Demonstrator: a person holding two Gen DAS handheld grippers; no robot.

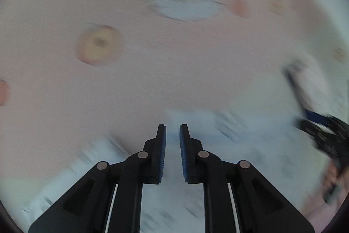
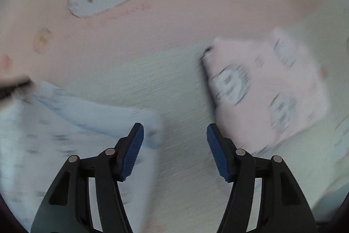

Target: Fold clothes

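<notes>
Nearest, the left gripper (image 1: 172, 130) stands nearly pressed together over the pale blue garment (image 1: 250, 141), gripping nothing I can see, the right gripper (image 2: 175, 130) spread beside a folded pink garment (image 2: 268, 88): 1 done, 1 left.

Home bedroom, pink cartoon-cat bedsheet (image 2: 165, 40) as work surface, small printed garments (image 2: 268, 88) lying on it

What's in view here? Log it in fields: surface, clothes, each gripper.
surface: pink sheet with cartoon cat print
clothes: blue garment and pink garment, lying apart on the sheet
left gripper: over the blue garment, narrow gap between the pads; grip unclear, blurred
right gripper: open, empty, above bare sheet between the two garments
</notes>
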